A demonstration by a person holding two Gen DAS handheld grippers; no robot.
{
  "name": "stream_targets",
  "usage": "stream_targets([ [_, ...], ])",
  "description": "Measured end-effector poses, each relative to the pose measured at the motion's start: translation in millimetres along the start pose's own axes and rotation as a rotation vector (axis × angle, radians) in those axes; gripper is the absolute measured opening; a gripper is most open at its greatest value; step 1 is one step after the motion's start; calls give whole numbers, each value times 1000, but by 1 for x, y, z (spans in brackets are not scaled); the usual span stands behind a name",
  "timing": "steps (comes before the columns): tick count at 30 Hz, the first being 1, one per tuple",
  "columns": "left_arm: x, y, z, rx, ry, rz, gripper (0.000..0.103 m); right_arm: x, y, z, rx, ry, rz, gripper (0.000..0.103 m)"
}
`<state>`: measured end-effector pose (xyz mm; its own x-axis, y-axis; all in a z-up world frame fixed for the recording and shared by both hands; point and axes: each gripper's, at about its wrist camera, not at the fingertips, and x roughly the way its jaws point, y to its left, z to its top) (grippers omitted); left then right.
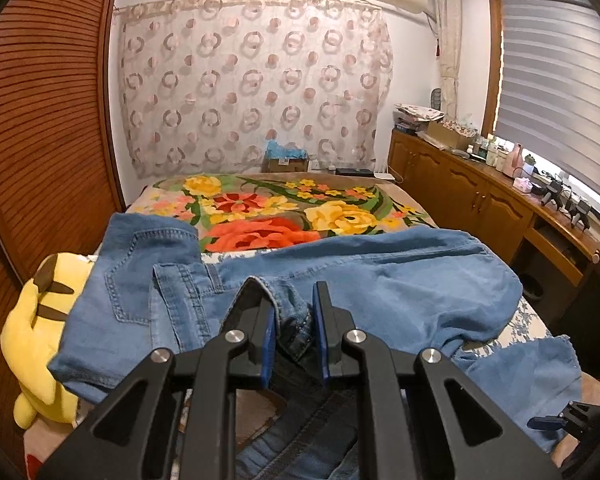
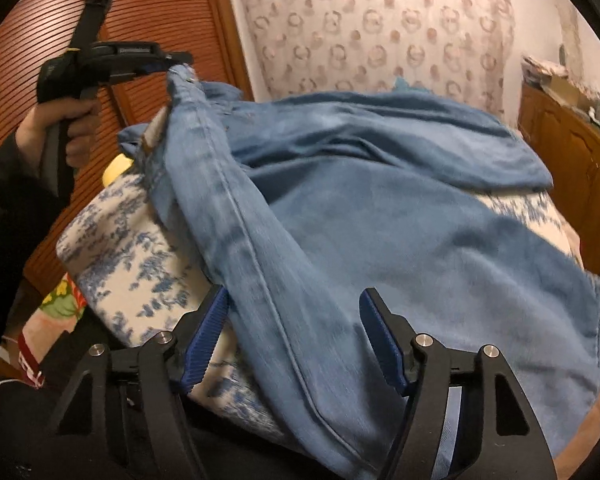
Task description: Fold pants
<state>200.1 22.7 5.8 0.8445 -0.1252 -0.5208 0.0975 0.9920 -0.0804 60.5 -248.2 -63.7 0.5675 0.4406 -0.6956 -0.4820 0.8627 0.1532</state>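
Right wrist view shows your main risk: the light blue denim pants [image 2: 380, 216] hang from one bunched corner pinched in your left tool [image 2: 180, 65], lifted above the bed [image 2: 112, 248] with its blue-and-white floral cover. That pinch is small, and the weight of the draped cloth pulls straight down on it, so a quick tug or swing could slide the denim out and drop the fold you are building. In the left wrist view the left tool [image 1: 294, 320] is closed narrow on a gathered wad of seam and waistband, its blue pads pressed against the fabric.

Your right tool [image 2: 294, 336] stands partly open, pads apart, with a long seamed edge of the pants running between them; I cannot see either pad pressing the cloth yet. If you close here you may catch only the top layer, or grab the bed cover along with the denim, since the left pad sits just beside the printed cover. That would drag the bedding and skew the fold.

The yellow plush toy [image 1: 40, 320] lies at the bed's edge under the pants; a sweep that way could knock it off.
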Motion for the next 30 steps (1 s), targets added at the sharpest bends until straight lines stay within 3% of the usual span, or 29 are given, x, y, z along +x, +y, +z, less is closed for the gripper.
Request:
stream_targets([
  [4,-2,9,3,-33,-11,-11,13,-1,-10,-4,13,8,-3,46],
  [6,-3,11,3,-41,-11,-15,14,-1,-16,-4,31,11,17,29],
  [12,-11,15,14,-57,-38,-38,13,-7,-26,13,18,1,23,9],
  [20,-26,28,33,-71,-65,-79,14,-27,-38,65,-13,-80,-40,7],
  [30,-32,57,45,-125,-77,-74,14,-24,-41,137,-81,-160,-92,4],
])
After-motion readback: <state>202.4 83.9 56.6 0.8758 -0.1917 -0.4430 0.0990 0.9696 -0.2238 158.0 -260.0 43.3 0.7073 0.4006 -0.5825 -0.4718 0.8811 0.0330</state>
